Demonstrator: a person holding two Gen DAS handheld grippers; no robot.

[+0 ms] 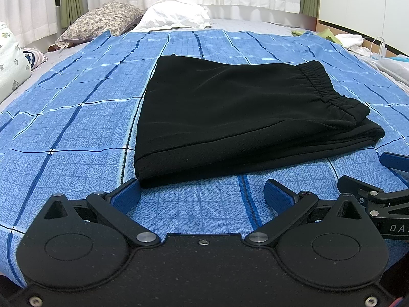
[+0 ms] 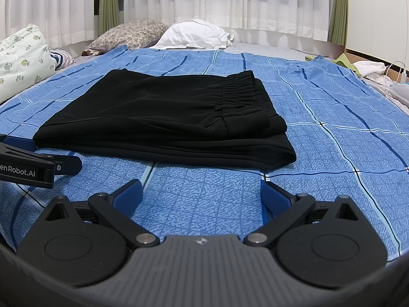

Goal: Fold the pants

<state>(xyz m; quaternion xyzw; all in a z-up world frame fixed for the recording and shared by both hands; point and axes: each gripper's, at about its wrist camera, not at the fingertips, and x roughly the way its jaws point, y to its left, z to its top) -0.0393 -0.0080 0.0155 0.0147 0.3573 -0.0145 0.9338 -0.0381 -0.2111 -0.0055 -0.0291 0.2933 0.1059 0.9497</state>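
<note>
The black pants [image 1: 230, 117] lie folded in a flat stack on the blue checked bedspread [image 1: 76, 128], elastic waistband on the right side. They also show in the right wrist view [image 2: 163, 122]. My left gripper [image 1: 202, 194] is open and empty, just in front of the stack's near left corner. My right gripper [image 2: 202, 194] is open and empty, a little in front of the stack's near edge. The left gripper shows at the left edge of the right wrist view [image 2: 51, 153], and the right gripper at the right edge of the left wrist view [image 1: 378, 174].
A floral pillow [image 1: 99, 21] and a white pillow [image 1: 176, 12] lie at the head of the bed under white curtains. A flowered bundle [image 2: 23, 56] sits at the left edge. Clothes and a white cable [image 1: 378, 48] lie at the right side.
</note>
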